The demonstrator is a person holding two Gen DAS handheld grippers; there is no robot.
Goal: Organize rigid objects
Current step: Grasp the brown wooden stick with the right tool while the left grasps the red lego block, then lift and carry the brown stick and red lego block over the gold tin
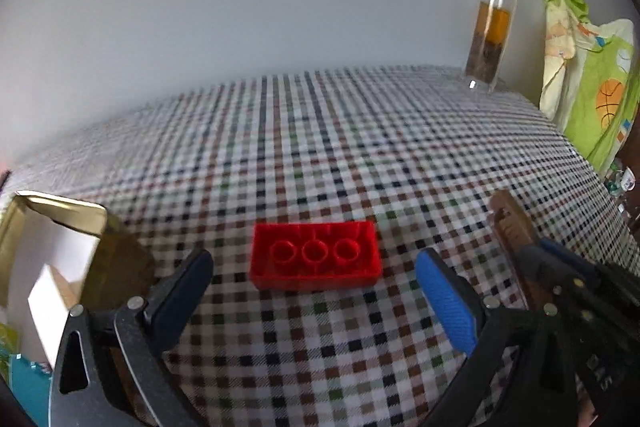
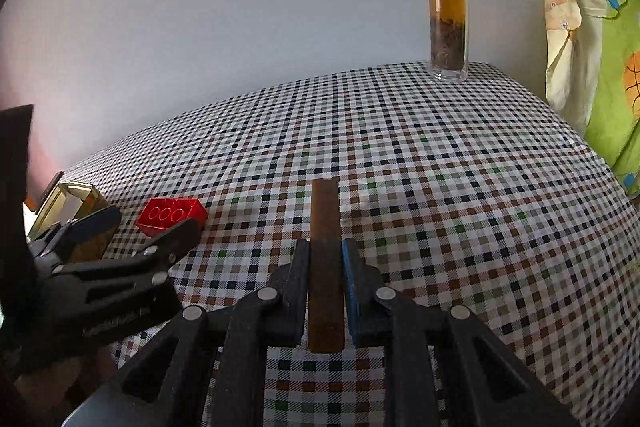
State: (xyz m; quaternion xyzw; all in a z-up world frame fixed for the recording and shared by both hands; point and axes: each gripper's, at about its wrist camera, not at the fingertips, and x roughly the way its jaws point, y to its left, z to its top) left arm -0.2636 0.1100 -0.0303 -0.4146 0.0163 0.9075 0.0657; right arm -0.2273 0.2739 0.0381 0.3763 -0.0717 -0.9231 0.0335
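A red toy brick (image 1: 316, 255) lies studs-down on the checked tablecloth (image 1: 360, 147), its hollow underside up. My left gripper (image 1: 316, 261) is open, its black finger and blue finger (image 1: 448, 303) standing either side of the brick without touching it. In the right wrist view the same brick (image 2: 170, 213) shows at the left, just past the left gripper (image 2: 148, 223). My right gripper (image 2: 326, 247) is shut on a brown wooden bar (image 2: 325, 203), which sticks out forward above the cloth. That bar (image 1: 512, 227) and the right gripper's fingers (image 1: 560, 263) also appear at the right edge of the left wrist view.
An open gold tin (image 1: 100, 239) (image 2: 68, 203) stands at the left with a white block (image 1: 48, 307) by it. A glass bottle of tea (image 2: 446, 11) (image 1: 492, 27) stands at the far right corner. Green patterned cloth (image 2: 600, 67) hangs beyond the table's right edge.
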